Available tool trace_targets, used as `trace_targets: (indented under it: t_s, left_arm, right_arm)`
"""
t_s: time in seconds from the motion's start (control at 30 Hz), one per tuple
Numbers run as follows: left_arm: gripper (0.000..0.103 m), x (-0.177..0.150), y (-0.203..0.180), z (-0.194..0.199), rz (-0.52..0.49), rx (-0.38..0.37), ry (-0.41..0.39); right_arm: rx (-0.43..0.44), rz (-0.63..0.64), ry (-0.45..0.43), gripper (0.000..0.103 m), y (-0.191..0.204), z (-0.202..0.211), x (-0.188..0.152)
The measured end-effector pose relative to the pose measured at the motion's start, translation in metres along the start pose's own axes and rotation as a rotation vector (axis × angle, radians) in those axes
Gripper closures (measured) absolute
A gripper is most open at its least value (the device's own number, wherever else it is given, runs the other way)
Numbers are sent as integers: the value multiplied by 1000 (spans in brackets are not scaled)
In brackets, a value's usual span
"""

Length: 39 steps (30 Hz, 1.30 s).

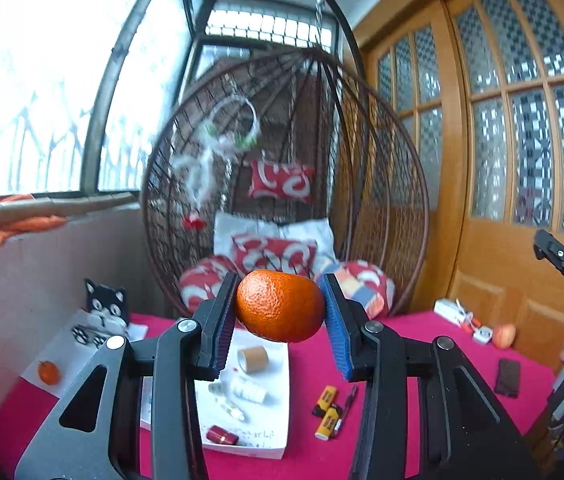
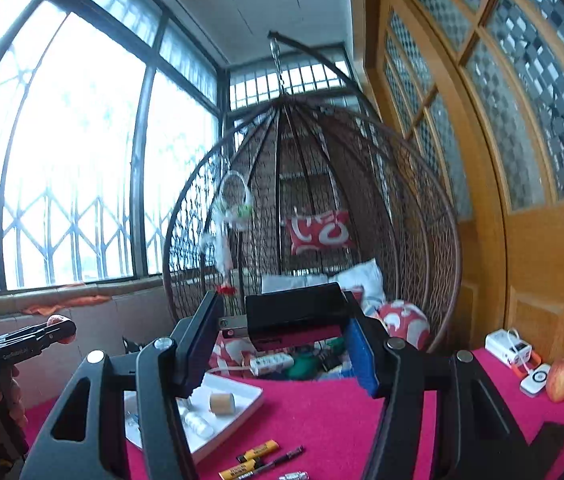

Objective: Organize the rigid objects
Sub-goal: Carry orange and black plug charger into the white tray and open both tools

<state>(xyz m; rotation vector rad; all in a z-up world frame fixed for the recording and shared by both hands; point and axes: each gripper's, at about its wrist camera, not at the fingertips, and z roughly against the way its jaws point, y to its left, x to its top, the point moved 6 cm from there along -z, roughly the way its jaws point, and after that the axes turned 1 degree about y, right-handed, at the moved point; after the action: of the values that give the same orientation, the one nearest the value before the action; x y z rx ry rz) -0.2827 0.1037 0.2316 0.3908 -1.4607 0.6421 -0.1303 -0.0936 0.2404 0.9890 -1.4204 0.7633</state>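
Pinched only at its ends by the left gripper above the white rectangular tray, the round orange mandarin could roll free; the right gripper clamps a black rectangular box.

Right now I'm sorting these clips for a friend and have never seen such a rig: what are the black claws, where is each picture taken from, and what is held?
There is no robot: a person holds a two-finger gripper in each hand, each carrying a fisheye camera that looks along its fingers. In the left wrist view, the left gripper clamps an orange in the air. In the right wrist view, the right gripper grips a flat black box. Below lies a red tablecloth with a white tray of small items, including a roll of tape. Beside the tray lie yellow batteries and a pen. An apple sits at the far right. Behind hangs a wicker swing chair.
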Motion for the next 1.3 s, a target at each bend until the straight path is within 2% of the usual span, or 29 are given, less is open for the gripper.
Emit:
trace_targets:
  t_s: [0.27,0.63,1.03,1.3]
  left_arm:
    - [62,21,4,48,5,4,-96]
    - [62,27,15,68,23,19,-131]
    - [62,18,25,57,50,32,-93]
    - [62,6,44,32,78,51,-38]
  right_arm:
    - [44,40,-104,44,21,38,28]
    - [81,53,-157,44,32,58,39]
    - [118,56,-105,44,39,41,26]
    - [156,75,-28,44,55,5,10]
